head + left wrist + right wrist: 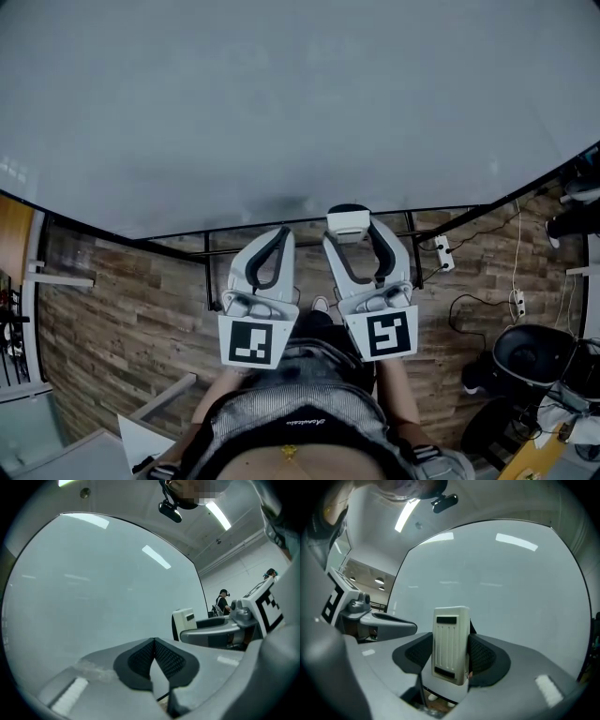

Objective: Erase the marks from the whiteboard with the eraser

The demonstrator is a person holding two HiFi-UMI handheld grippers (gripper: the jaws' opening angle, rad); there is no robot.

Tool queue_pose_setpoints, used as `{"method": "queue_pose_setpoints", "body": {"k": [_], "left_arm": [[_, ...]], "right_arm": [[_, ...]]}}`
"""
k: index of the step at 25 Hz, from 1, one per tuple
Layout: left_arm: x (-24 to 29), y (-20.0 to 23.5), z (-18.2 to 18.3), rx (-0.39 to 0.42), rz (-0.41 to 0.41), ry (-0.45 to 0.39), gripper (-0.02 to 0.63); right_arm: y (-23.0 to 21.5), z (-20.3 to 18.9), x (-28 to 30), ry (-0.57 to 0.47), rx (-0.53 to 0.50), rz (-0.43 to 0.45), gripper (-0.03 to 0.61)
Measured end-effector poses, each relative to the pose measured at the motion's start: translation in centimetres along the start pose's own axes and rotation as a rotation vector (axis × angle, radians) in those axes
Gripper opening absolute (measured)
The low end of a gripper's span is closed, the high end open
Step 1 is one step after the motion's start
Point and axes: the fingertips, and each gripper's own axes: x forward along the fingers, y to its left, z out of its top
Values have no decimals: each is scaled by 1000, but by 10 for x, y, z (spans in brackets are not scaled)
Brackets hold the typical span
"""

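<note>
Wood-plank flooring point(122, 309) runs under a large whiteboard point(281, 103), which fills the head view from 9 o'clock across 12 to 3 as a plain pale sheet. Both grippers point up at its lower edge near centre, side by side.

The left gripper point(153, 644) has its dark ribbed pads pressed together at the tips, with nothing between them. The right gripper point(450, 654) lies at its 3 o'clock.

The right gripper's pads are clamped on the two sides of a white eraser point(451, 641), which stands upright and rises above the jaw tips. Its ribbed back faces the camera, toward the board. In the head view the eraser sits at the board's bottom edge, close to it; whether it touches cannot be told.

A black stool point(534, 354) stands at 4 o'clock on the floor, with white cables point(516, 253) strung at 3 o'clock. A person point(223, 601) stands far off at 3 o'clock in the left gripper view.
</note>
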Motion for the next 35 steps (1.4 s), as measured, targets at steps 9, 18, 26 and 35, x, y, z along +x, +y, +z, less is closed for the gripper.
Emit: {"method": "queue_pose_setpoints", "body": {"k": [9,18,26,35], "left_arm": [[-8,-8,-11,42,-20,20,5],[-14,-15,-13,36,-36,21,3],[-17,-17,-15,30,-31,22,5],[-22,-16,-15,33,-24,29,5]], "right_arm": [[23,-7,-4,7,11,25,244],[31,-11,-10,43,-1,30,242],[35,-16,-12,71,-16,48,242],[39,-19,-12,77,-27,51,241]]}}
